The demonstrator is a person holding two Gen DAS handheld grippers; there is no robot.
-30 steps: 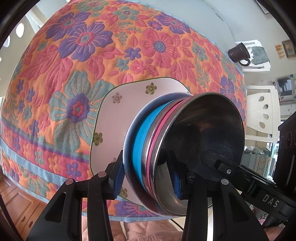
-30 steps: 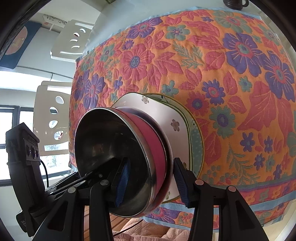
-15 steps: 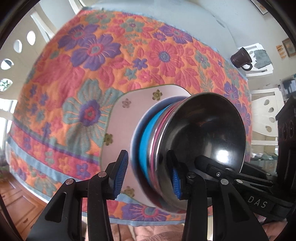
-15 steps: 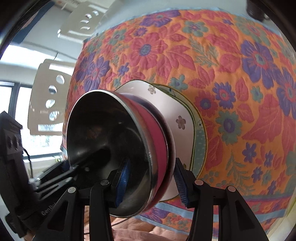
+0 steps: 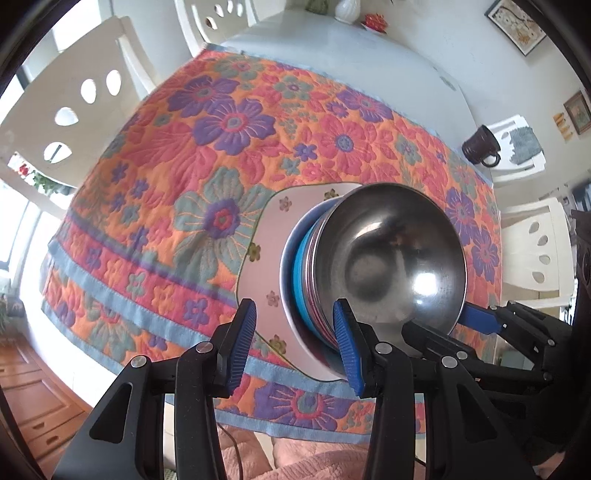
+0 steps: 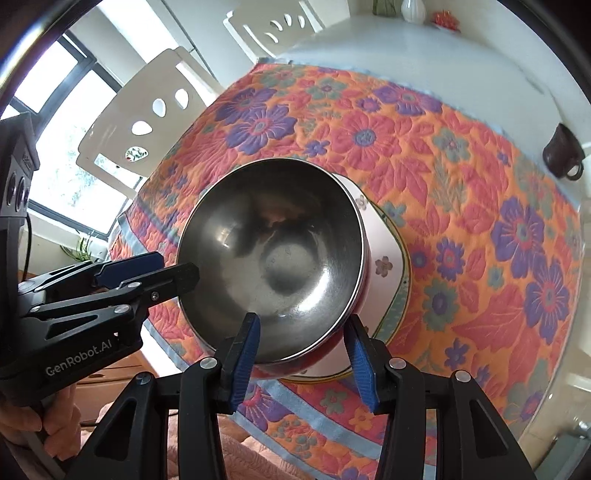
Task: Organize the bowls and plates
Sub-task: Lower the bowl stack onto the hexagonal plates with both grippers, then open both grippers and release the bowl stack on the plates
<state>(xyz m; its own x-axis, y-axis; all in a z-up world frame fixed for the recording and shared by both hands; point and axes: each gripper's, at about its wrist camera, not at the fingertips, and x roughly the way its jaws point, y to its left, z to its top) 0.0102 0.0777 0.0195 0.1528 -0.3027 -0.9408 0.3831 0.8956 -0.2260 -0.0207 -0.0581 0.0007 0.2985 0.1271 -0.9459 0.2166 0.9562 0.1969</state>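
Observation:
A steel bowl [image 5: 391,254] tops a nested stack with a pink bowl and a blue bowl [image 5: 301,280] on a square white flowered plate [image 5: 271,240], all on the floral tablecloth. In the right wrist view the steel bowl [image 6: 273,254] sits on the plate [image 6: 384,258]. My left gripper [image 5: 295,341] is open, its fingers apart at the stack's near left side, holding nothing. My right gripper [image 6: 303,354] is open, its jaws straddling the near rim of the steel bowl without closing on it.
A dark mug [image 5: 480,147] stands at the far right past the cloth, also in the right wrist view [image 6: 563,155]. White chairs [image 5: 74,107] ring the table. A vase and a small red item [image 5: 375,20] sit at the far end. The table's front edge is close below.
Both grippers have pulled back and up from the stack. Their jaws, which spanned the bowl rims, now stand clear or loosely around them. The stack rests on the plate.

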